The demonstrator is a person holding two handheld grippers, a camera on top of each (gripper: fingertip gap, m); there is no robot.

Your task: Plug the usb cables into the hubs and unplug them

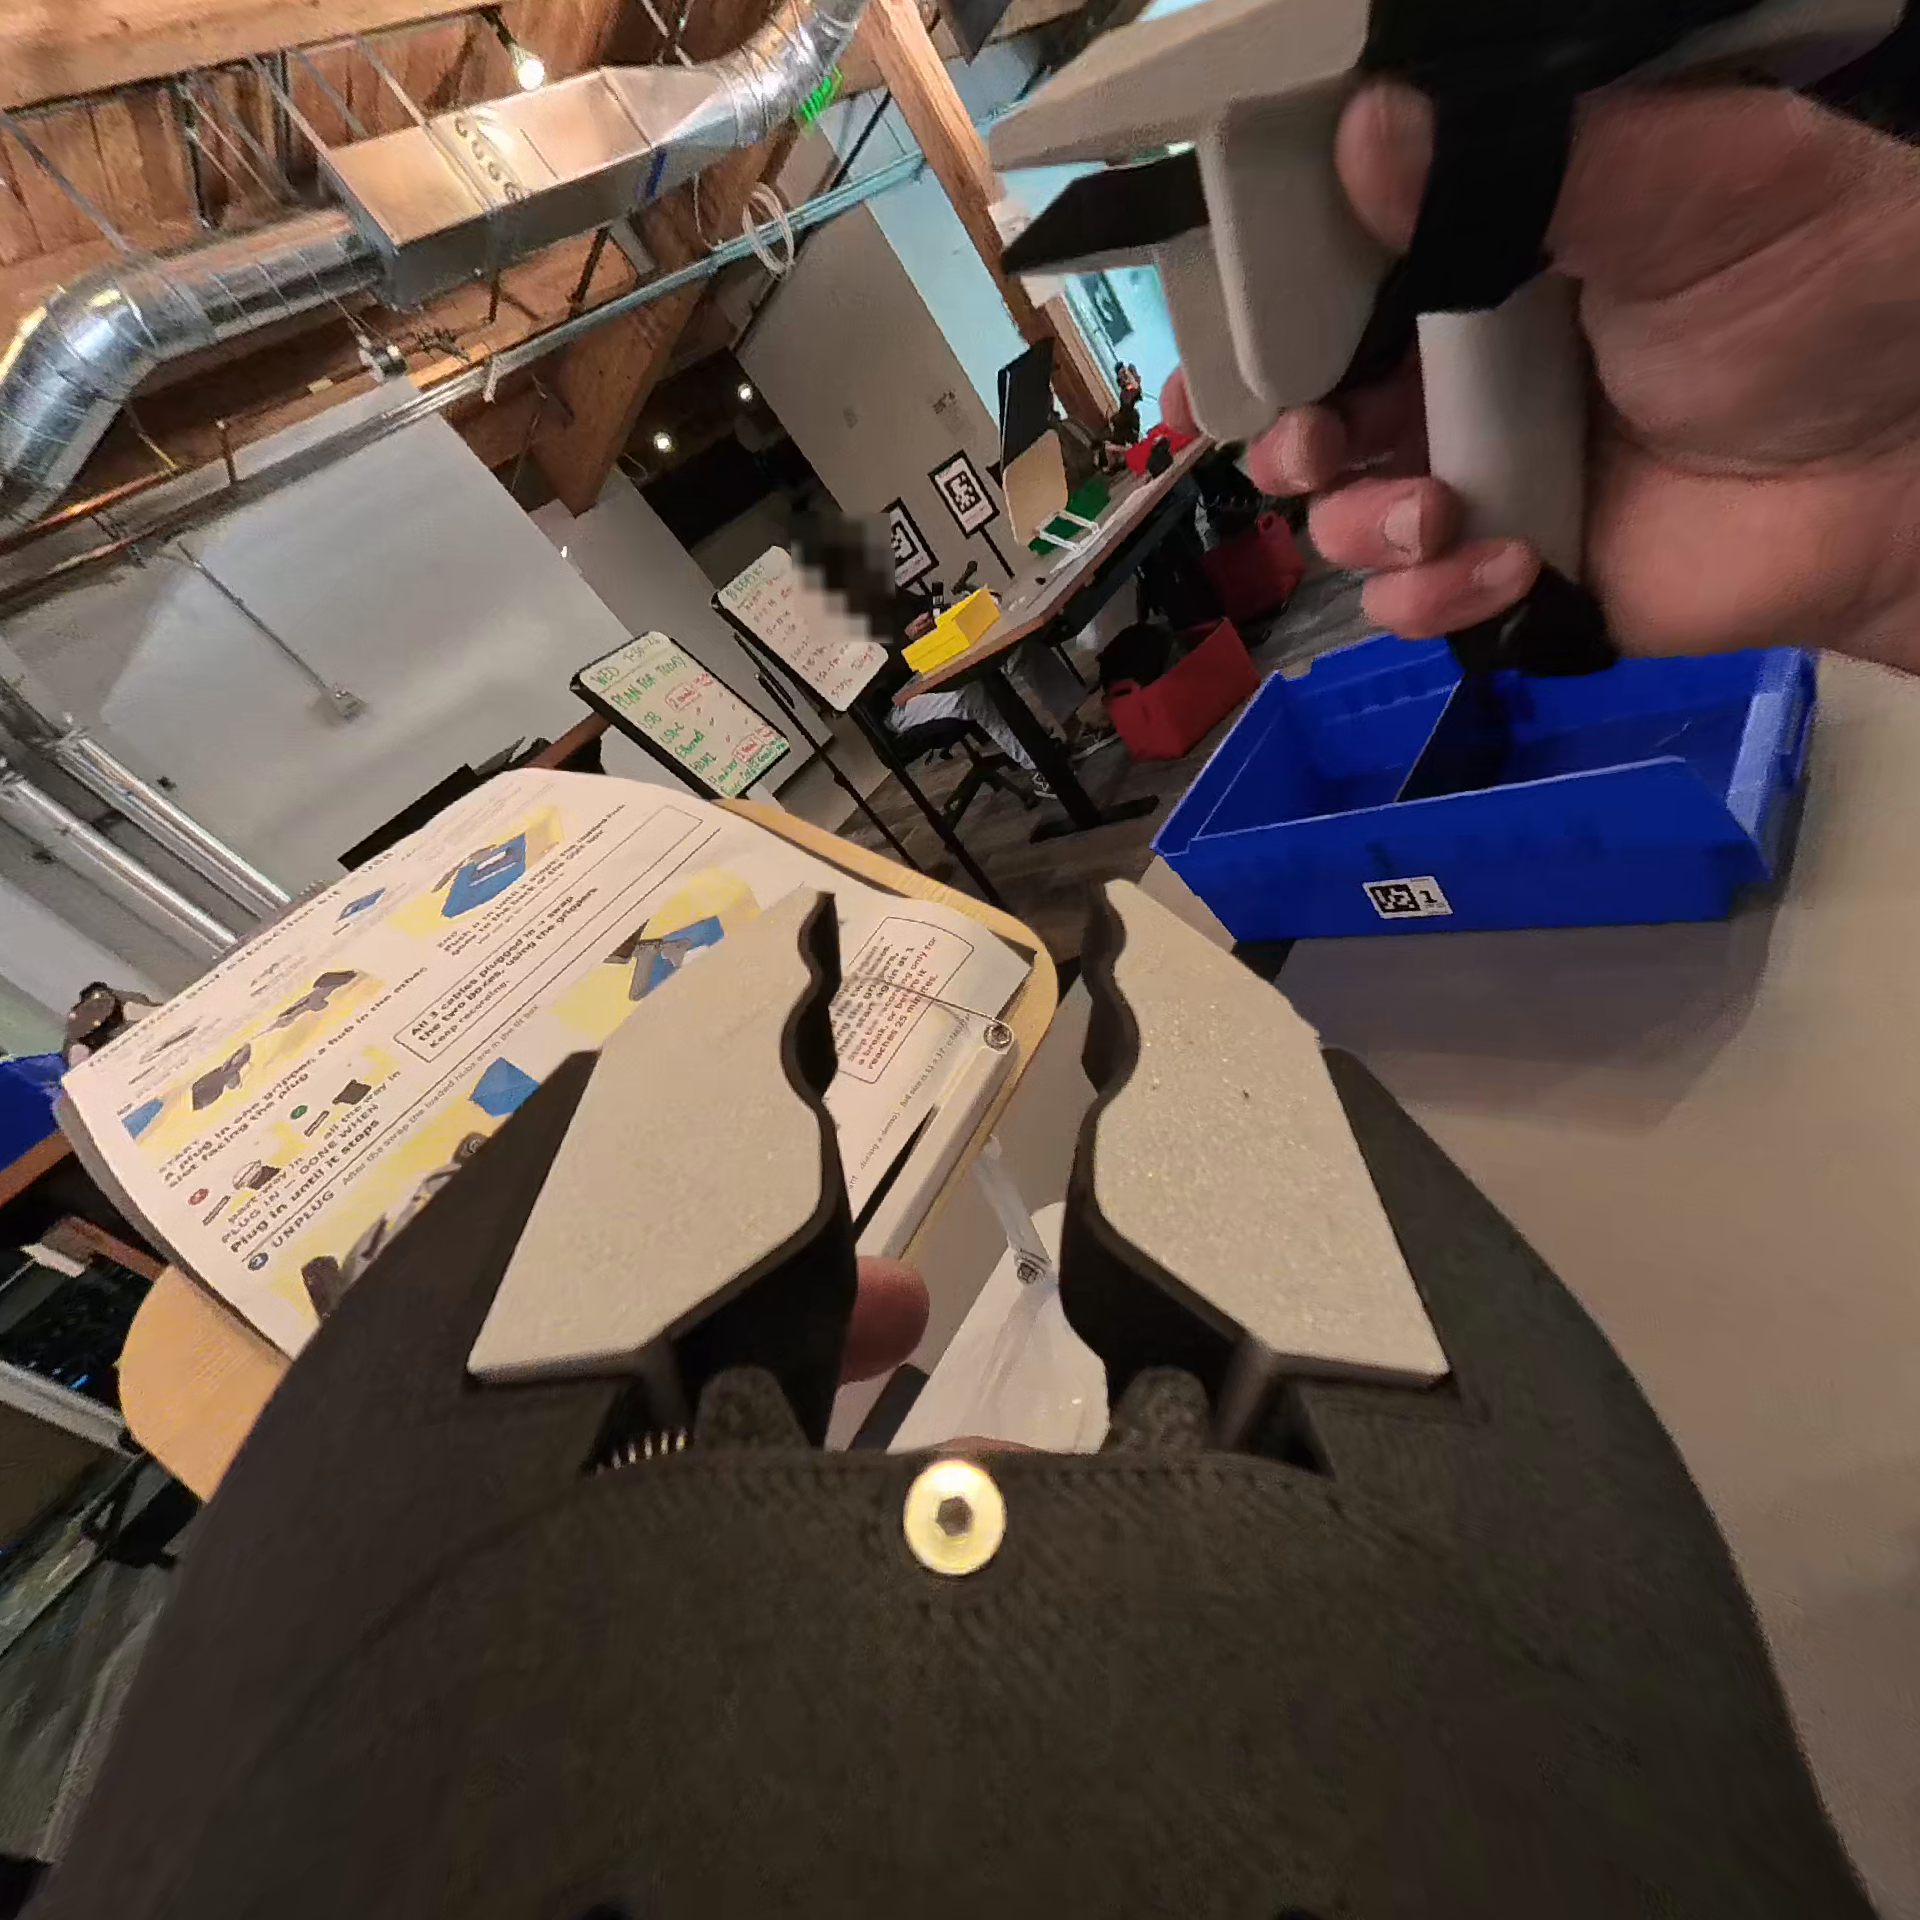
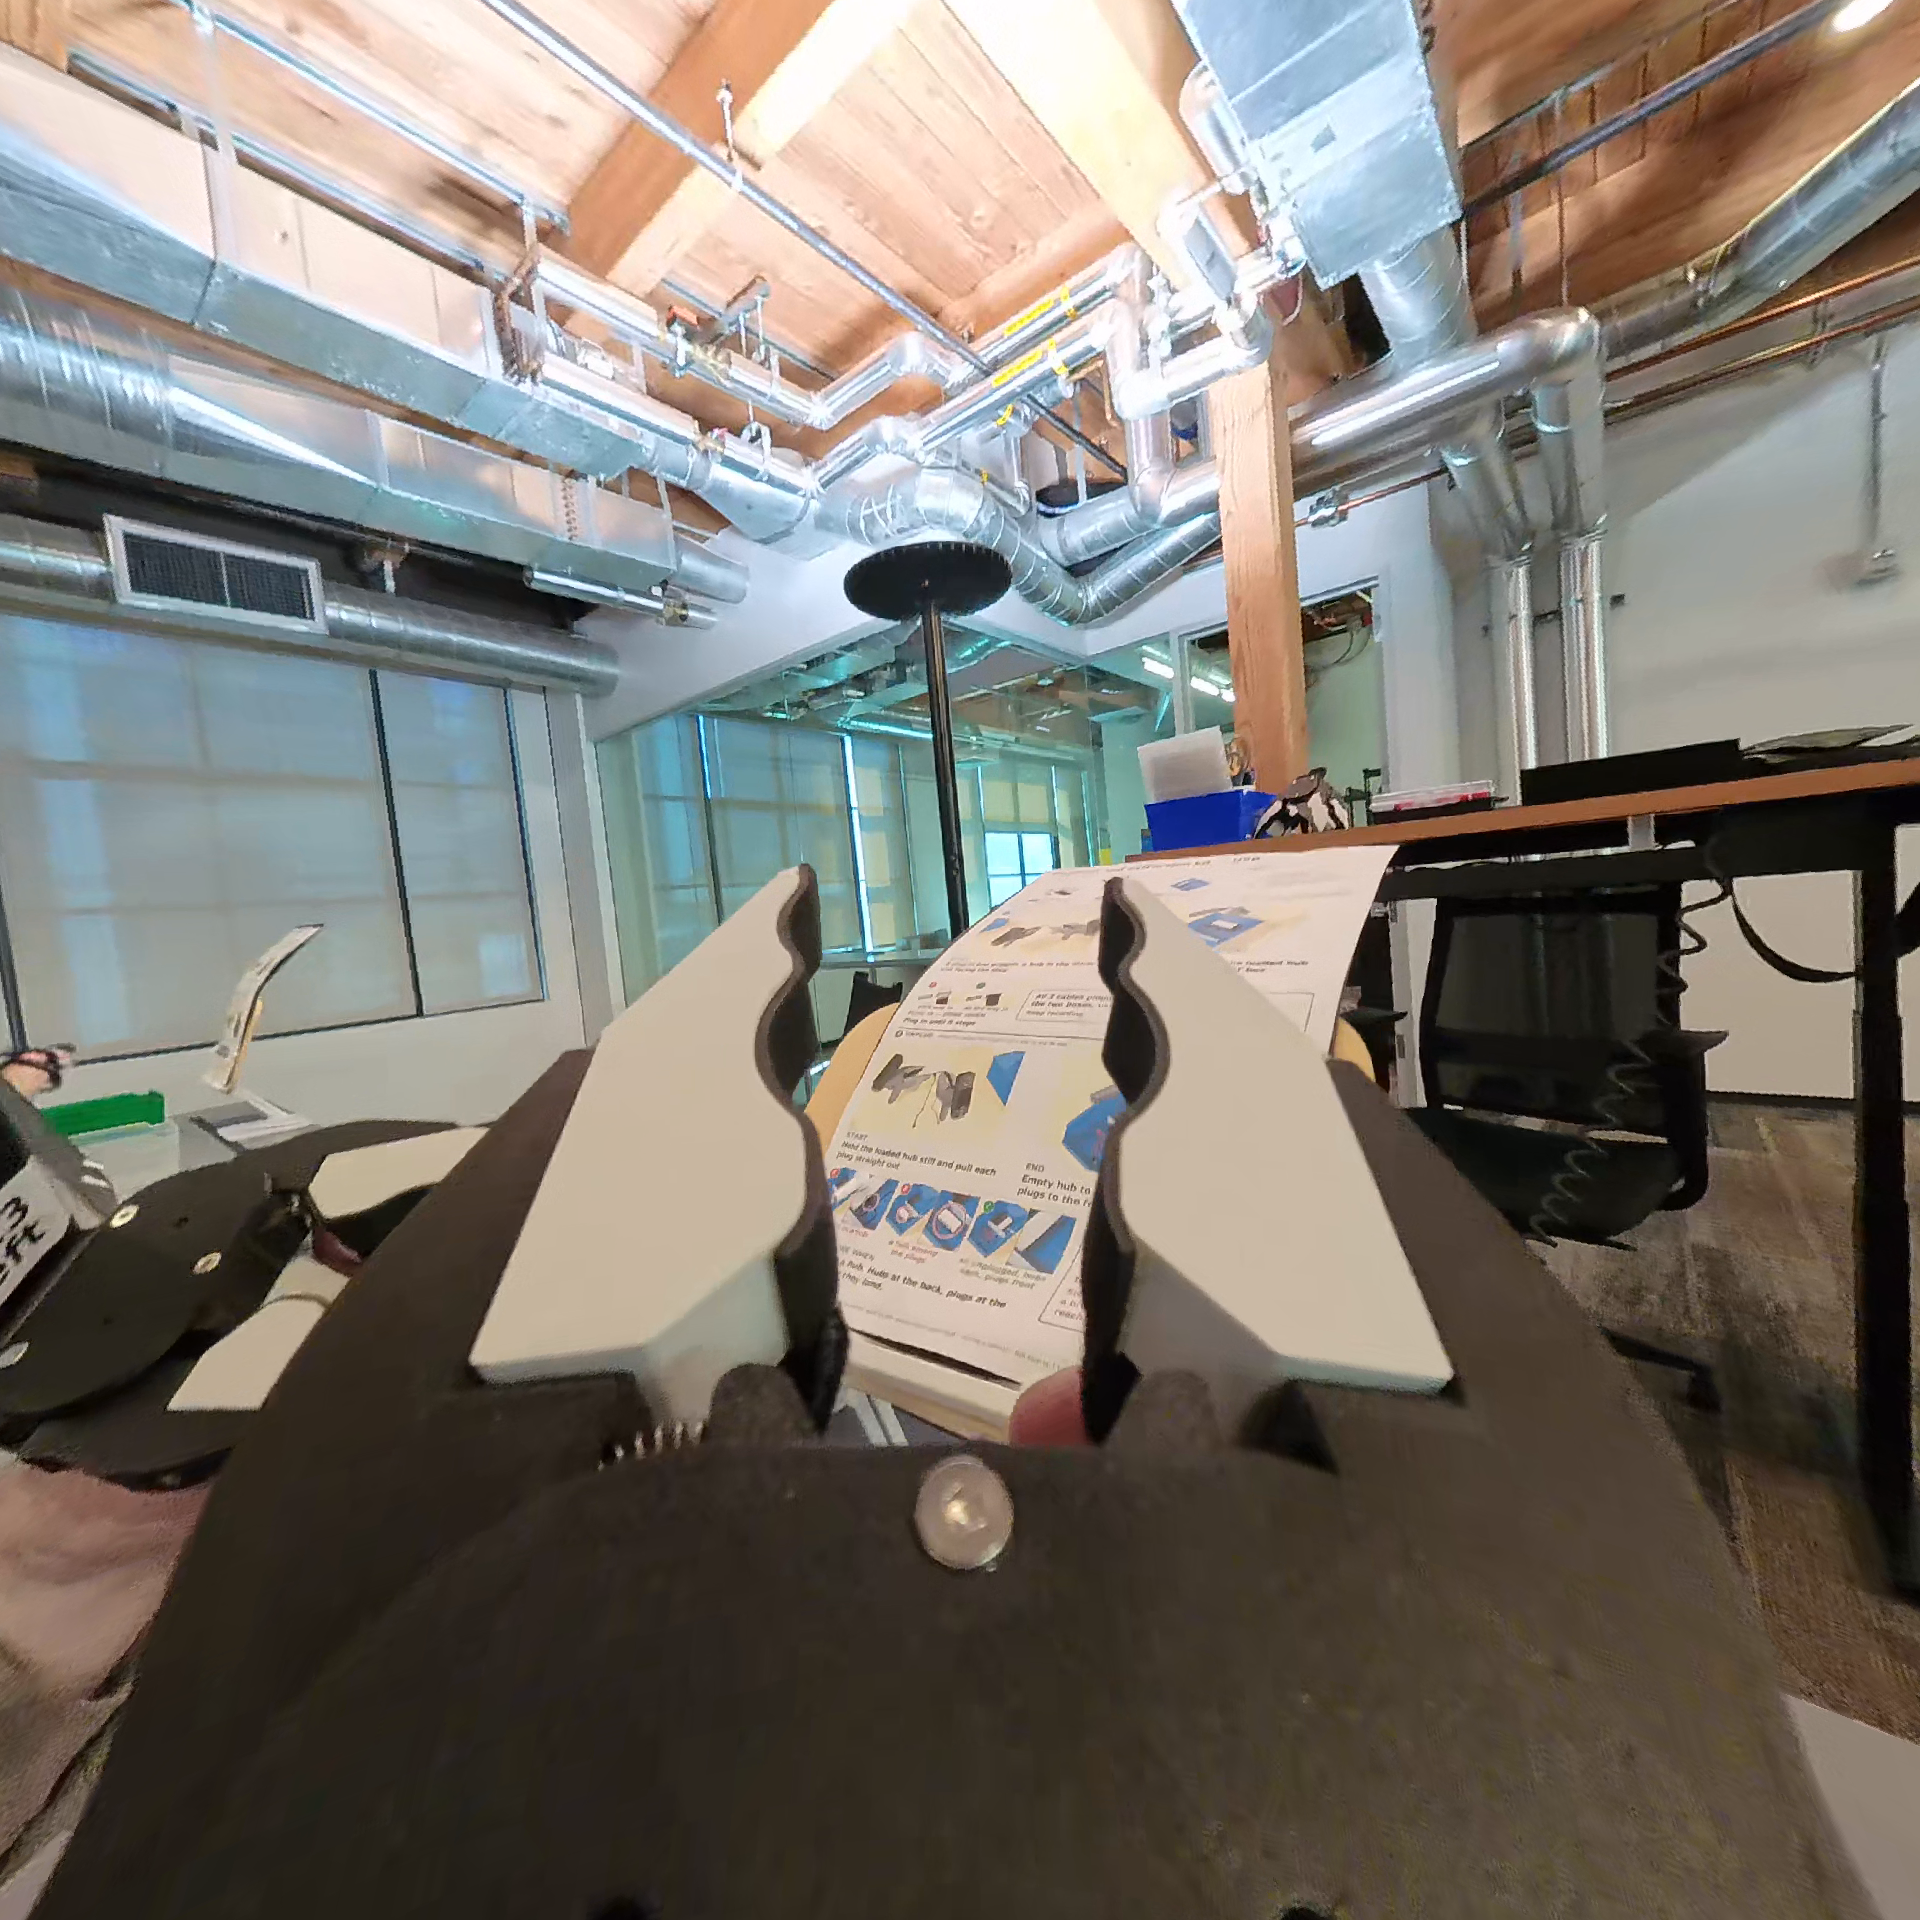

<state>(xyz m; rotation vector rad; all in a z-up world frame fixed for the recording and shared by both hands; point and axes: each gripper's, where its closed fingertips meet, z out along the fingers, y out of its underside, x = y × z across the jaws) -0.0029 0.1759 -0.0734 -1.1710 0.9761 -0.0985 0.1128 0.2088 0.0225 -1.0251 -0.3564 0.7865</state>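
Only from the left wrist shows a blue bin [image 1: 1475, 831]; both tools [image 1: 961, 914] [image 2: 956, 904] spread, empty.

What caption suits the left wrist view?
Open left gripper aimed at an instruction sheet; blue bin at right.

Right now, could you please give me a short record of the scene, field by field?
left gripper: open, empty, raised off the table
right gripper: open, empty, aimed at the instruction sheet
blue bin: on the white table, divider inside
hubs and cables: none visible
hand: gripping the right gripper's handle
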